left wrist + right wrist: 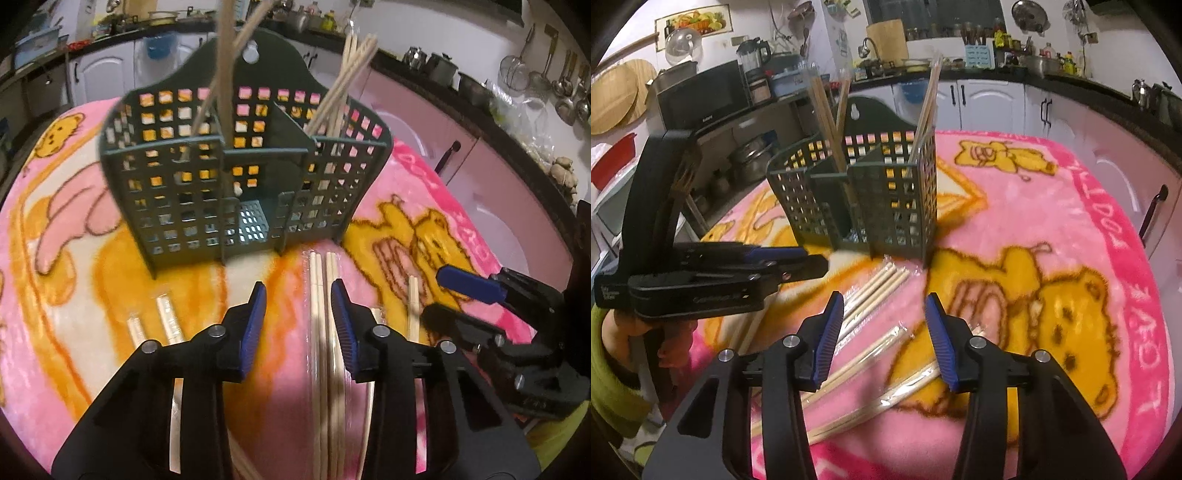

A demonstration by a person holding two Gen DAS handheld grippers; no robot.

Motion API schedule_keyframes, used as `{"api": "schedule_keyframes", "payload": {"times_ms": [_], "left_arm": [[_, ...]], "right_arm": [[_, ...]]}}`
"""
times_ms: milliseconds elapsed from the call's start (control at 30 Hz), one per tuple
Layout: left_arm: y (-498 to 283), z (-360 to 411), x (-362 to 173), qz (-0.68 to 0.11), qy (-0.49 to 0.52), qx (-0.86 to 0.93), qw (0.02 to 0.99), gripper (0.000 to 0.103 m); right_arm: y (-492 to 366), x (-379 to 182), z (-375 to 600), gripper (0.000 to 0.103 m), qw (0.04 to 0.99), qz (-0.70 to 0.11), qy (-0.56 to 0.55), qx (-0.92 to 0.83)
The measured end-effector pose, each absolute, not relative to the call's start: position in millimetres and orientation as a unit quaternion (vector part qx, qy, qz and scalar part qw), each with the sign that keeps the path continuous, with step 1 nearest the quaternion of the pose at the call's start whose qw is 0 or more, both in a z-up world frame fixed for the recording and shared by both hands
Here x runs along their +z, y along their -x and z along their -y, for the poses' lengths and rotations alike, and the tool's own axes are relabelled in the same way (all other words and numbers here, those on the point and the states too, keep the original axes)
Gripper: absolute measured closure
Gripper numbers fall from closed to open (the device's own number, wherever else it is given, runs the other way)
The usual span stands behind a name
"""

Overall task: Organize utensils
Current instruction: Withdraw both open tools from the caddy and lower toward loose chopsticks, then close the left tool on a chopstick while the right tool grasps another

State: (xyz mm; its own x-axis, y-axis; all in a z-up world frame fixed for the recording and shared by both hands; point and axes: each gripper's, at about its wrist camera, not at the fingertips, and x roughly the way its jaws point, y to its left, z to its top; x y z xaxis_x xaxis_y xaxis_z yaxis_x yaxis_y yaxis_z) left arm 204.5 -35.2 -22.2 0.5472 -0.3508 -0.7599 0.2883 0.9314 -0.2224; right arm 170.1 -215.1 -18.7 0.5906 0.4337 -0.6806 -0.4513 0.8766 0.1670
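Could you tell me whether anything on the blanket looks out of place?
Yes: several wrapped chopstick packs lie loose on the pink blanket in front of the green holder, pointing different ways, while other chopsticks already stand upright in its compartments. Nothing looks spilled or broken.

Each gripper has a matte black plastic body with 2 angular arms ending in fingers. The left gripper [298, 295] carries blue ribbed pads [255, 325] on the inner finger faces; 4 round silver pivot pins [216, 329] sit on the linkage. The right gripper [884, 306] has the same blue ribbed pads [827, 332] and silver pins [791, 340]. Seen from the side, the black body bears small embossed lettering, unreadable. The person's sleeve [609, 384] is olive green.
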Motion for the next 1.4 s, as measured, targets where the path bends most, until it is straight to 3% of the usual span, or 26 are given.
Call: {"api": "schedule_keyframes", "payload": {"times_ms": [200, 933, 1167, 1400], "left_arm": [[-217.4, 46.3, -33.9, -0.459, 0.031, -0.189, 0.867, 0.083], [-250.4, 58.5, -61.2, -0.501, 0.070, -0.184, 0.843, 0.087], [-252.9, 62.7, -63.0, -0.502, 0.071, -0.183, 0.842, 0.088], [-252.5, 58.8, -61.4, -0.502, 0.071, -0.185, 0.842, 0.099]], "right_arm": [[-176.7, -35.4, 213.4, 0.062, 0.879, -0.405, 0.014, 0.250], [-192.1, -67.9, 213.2, 0.065, 0.847, -0.460, -0.010, 0.268], [-194.0, -69.0, 210.4, 0.070, 0.848, -0.459, -0.003, 0.266], [-196.4, -69.2, 204.2, 0.082, 0.852, -0.454, 0.013, 0.260]]}}
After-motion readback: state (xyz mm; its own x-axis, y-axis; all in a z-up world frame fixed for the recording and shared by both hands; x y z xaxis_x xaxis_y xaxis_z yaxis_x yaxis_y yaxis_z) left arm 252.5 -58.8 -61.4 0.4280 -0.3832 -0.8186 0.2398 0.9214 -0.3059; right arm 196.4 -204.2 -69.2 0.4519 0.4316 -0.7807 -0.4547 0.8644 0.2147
